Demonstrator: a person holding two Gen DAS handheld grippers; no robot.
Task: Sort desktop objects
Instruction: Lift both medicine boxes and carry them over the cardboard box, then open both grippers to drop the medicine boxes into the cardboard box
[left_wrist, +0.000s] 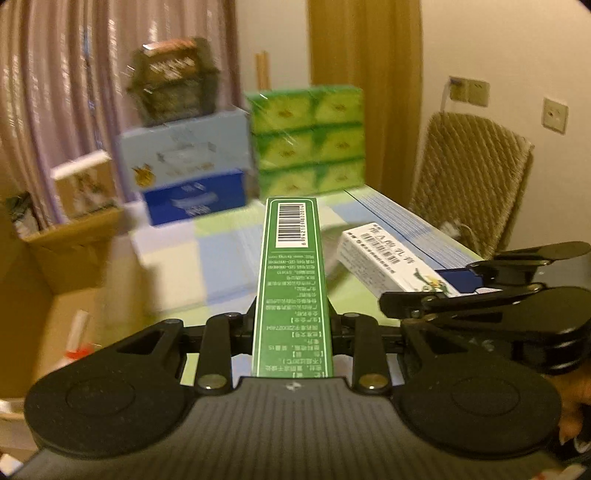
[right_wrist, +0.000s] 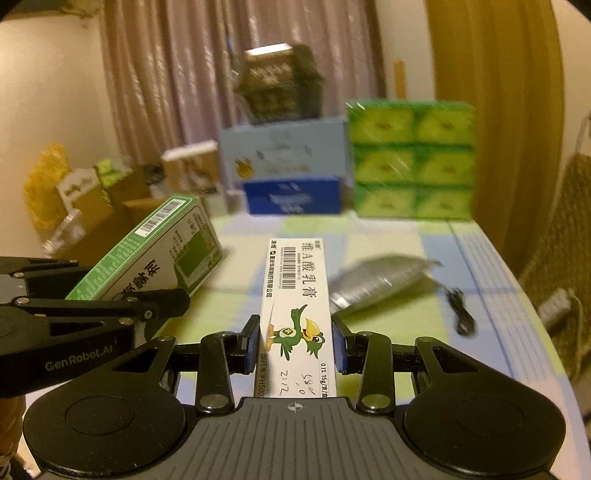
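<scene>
left gripper clamped on green box, right gripper clamped on white ointment box; both boxes held above table. risk: long boxes gripped at 1 end, could pivot/slip. count: 2 grippers, 2 boxes, 1 silver pouch.

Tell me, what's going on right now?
Left gripper shut on green box. Right gripper shut on white box. Silver pouch, black cable on table ahead.
</scene>
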